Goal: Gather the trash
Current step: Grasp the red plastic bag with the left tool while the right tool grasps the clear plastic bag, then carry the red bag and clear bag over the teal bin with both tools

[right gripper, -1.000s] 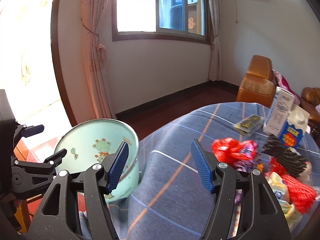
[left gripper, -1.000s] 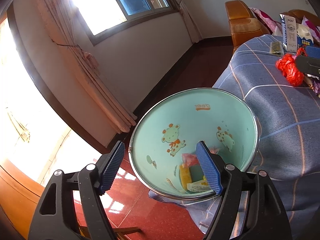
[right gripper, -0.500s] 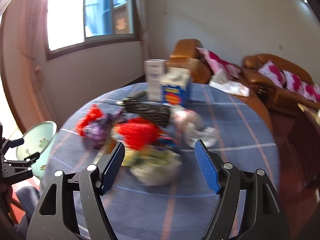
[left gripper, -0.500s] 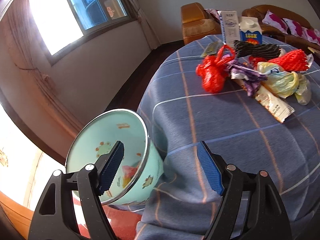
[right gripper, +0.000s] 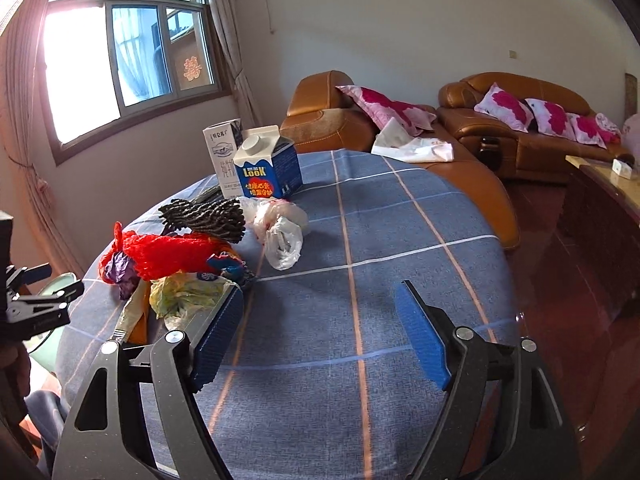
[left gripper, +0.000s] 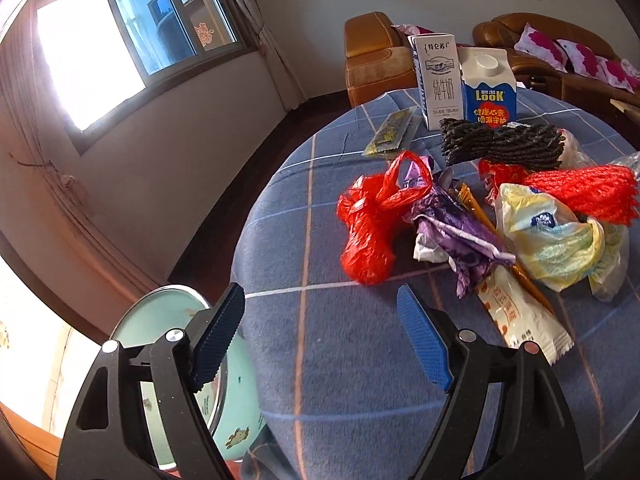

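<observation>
Blue carton [left gripper: 489,90] read "LOOK"; the white carton [left gripper: 437,80] touching its left side bore Chinese print. Trash heap just in front of the blue carton: black net [left gripper: 500,145], red bag [left gripper: 370,224], purple wrapper [left gripper: 456,232]. Bin [left gripper: 160,364] sat off the table [left gripper: 340,360] edge. Left gripper [left gripper: 320,334] and right gripper [right gripper: 318,334] had just widened, both empty.

Each claw [left gripper: 320,332] has black triangular-cutout arms, silver screws and ribbed blue pads [right gripper: 420,340].
</observation>
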A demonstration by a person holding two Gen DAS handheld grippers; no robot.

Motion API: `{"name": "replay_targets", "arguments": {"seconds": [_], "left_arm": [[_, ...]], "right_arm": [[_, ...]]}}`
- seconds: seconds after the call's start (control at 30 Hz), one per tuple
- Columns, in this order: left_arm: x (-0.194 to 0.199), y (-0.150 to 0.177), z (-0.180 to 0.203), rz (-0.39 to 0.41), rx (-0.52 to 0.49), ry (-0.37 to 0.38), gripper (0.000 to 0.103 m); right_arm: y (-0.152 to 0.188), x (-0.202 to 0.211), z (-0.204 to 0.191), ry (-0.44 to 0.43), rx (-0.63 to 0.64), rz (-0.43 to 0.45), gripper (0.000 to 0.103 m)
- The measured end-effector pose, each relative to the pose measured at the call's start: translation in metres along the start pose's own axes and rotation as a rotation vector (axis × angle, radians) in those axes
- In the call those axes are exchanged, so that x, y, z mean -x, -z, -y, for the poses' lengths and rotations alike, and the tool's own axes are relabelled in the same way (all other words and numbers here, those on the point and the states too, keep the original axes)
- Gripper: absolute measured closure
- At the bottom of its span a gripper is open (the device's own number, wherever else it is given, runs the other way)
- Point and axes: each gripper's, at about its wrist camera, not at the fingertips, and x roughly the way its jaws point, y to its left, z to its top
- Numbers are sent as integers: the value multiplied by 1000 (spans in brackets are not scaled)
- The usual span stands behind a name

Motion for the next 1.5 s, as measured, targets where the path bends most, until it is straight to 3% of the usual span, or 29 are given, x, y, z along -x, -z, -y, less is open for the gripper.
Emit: {"name": "replay_targets", "arguments": {"seconds": [0.1,0.2,0.23,0.33,0.47,0.6,0.73,0.87,0.9,0.97,1.0,1.07,1.1,1.33,1.5], "left_arm": [[-17,-7,6,-15,1,24,32],[-31,-10,11,-42,-11,73,60],[-34,-10,13,-47,-19,91,81],[-37,-8,15,-53,-30,114,91],[-27,-5,7,-35,-20,103,93],[-6,-1,-11,4,6,77,93],[4,8,-26,8,31,69,93],[3,16,-36,-7,44,72,93],[2,18,-38,-12,46,74,93],[1,19,-39,-16,52,81,93],[3,20,-40,-15,53,86,93],[7,22,-42,-8,52,91,93],[11,23,-43,-3,51,93,93],[39,41,-63,19,69,53,93],[54,59,-86,13,86,2,93]], "right_arm": [[0,-4,10,22,-25,-4,25],[-3,-7,20,38,-51,-3,25],[-5,-8,21,37,-55,-4,25],[-14,-14,19,24,-62,-3,25],[-36,-26,4,9,-48,10,25],[-58,-54,-16,-9,-25,-30,25],[-69,-90,-36,-15,8,-109,25],[-67,-133,-36,-8,-3,-243,27],[-65,-143,-31,-31,-35,-292,32],[-63,-149,-26,-79,-58,-330,70],[-62,-150,-27,-81,-46,-338,76],[-62,-143,-26,-82,-40,-318,92],[-61,-138,-25,-71,-35,-303,94],[-70,-75,-38,-42,30,-121,94],[-76,-31,-76,-139,106,-28,94]]}}
